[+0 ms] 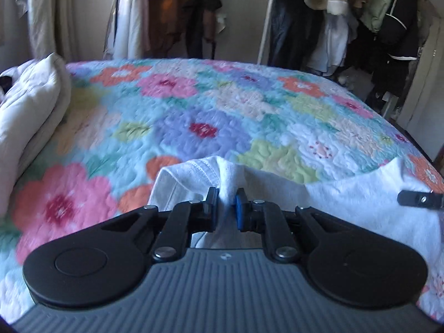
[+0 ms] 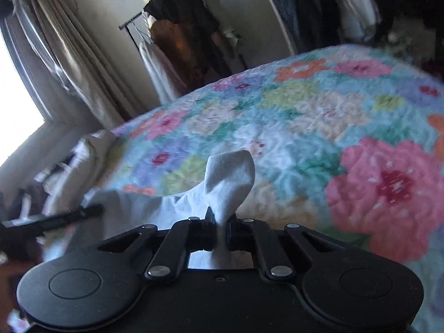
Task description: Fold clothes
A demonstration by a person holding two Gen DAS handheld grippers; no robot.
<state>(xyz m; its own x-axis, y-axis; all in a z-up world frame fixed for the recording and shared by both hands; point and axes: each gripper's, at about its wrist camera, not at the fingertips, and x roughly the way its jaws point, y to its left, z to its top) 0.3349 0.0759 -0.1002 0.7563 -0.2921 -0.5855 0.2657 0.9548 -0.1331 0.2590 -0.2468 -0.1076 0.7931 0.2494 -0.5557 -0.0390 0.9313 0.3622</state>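
A white garment (image 1: 360,194) lies at the near edge of a bed with a flowered quilt (image 1: 211,105). My left gripper (image 1: 227,197) is shut on a bunched fold of the white garment near its ribbed hem. In the right wrist view my right gripper (image 2: 221,219) is shut on another pinched corner of the white garment (image 2: 230,177), which sticks up past the pads. The cloth stretches between the two grips. A finger of the right gripper (image 1: 419,199) shows at the right edge of the left wrist view; the left gripper (image 2: 66,216) shows blurred at the left of the right wrist view.
A pale pillow (image 1: 30,111) lies at the quilt's left side. Beyond the bed stand racks of hanging clothes (image 1: 347,19) and a dark garment on a rail (image 2: 183,27). Curtains (image 2: 72,63) hang by a bright window. The quilt (image 2: 319,116) stretches wide ahead.
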